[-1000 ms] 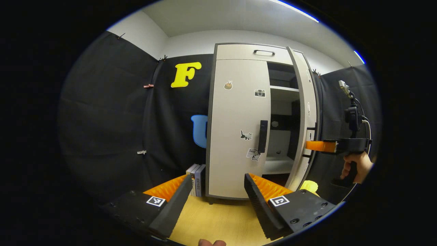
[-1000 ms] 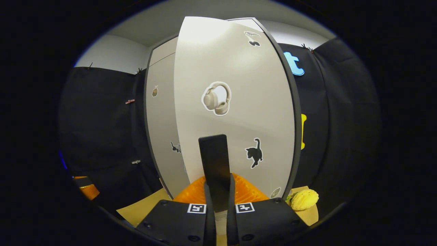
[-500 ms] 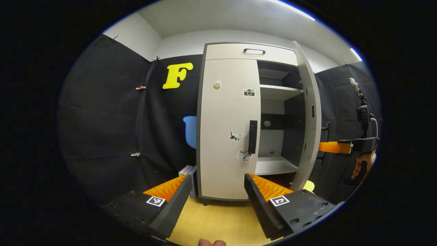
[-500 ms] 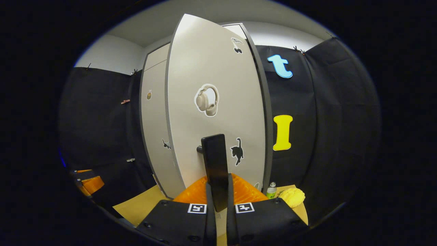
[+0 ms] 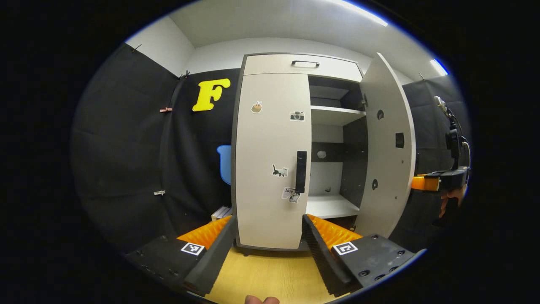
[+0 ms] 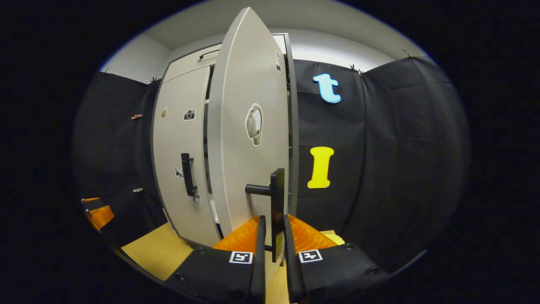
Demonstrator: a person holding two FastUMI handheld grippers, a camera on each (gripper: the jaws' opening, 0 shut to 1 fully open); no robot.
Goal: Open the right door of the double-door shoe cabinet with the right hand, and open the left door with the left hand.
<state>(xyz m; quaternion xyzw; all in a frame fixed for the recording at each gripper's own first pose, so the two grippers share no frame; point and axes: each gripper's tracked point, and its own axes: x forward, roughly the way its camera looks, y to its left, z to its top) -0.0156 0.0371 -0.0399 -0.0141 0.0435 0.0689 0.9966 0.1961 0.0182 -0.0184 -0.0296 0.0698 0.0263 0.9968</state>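
The shoe cabinet's left door is closed, its black handle at the inner edge. My left gripper is open, short of that door and apart from it. The right door stands swung wide, baring the shelves. In the right gripper view this door is seen almost edge-on, and my right gripper is shut on its black handle. The right gripper also appears far right in the left gripper view, held by a hand. The left gripper shows at that view's left edge.
A drawer with a dark handle tops the cabinet. Books stand against its left side. The cabinet rests on a pale wooden surface. A yellow object lies low by the cabinet's right side. Black cloth walls close in both sides.
The right door has swung from partly open to wide open, with the right gripper staying on its handle and moving right. The left gripper stayed open; the left door has not moved.
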